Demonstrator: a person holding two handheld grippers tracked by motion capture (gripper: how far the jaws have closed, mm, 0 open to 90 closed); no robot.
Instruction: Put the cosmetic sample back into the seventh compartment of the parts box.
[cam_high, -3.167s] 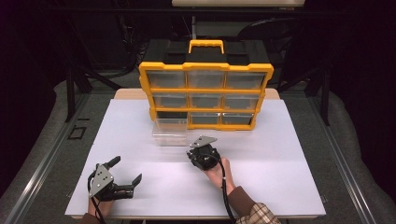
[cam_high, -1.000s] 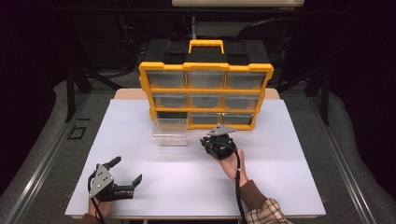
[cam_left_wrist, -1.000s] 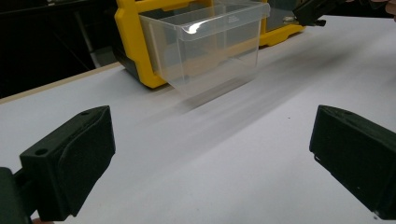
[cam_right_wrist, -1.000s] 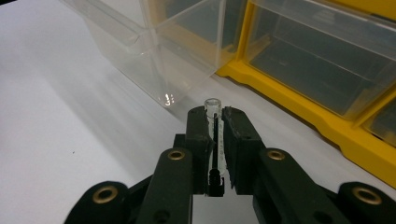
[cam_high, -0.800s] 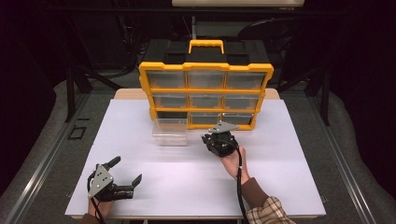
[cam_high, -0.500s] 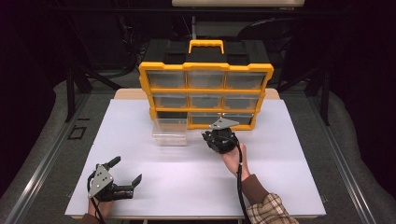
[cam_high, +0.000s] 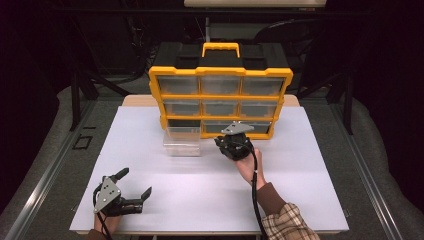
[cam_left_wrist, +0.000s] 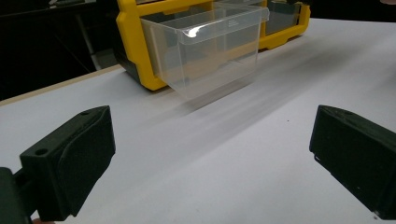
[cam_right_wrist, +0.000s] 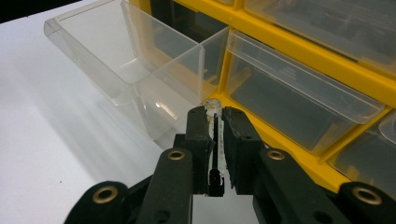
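My right gripper (cam_high: 226, 143) hovers just in front of the yellow drawer cabinet (cam_high: 220, 71), right of a clear plastic drawer (cam_high: 182, 141) that stands pulled out on the white board. In the right gripper view my gripper (cam_right_wrist: 215, 116) is shut on a thin clear piece with a dark stem (cam_right_wrist: 214, 140); its round tip pokes out above the jaws, close to the clear drawer (cam_right_wrist: 126, 60) and the cabinet's yellow frame (cam_right_wrist: 289, 51). My left gripper (cam_high: 135, 182) rests open at the near left corner. In its own view, that gripper (cam_left_wrist: 212, 154) has nothing between its jaws and faces the clear drawer (cam_left_wrist: 205, 51).
The cabinet has three rows of clear drawers and a yellow handle (cam_high: 220, 49) on top; one lower-left slot (cam_high: 182, 123) stands dark and open. The white board (cam_high: 300, 190) lies on a grey table with a metal rail (cam_high: 45, 175) at the left.
My right gripper has moved away from the person and to the right, up to the cabinet's bottom row, with little motion in the last second. The left gripper has stayed put.
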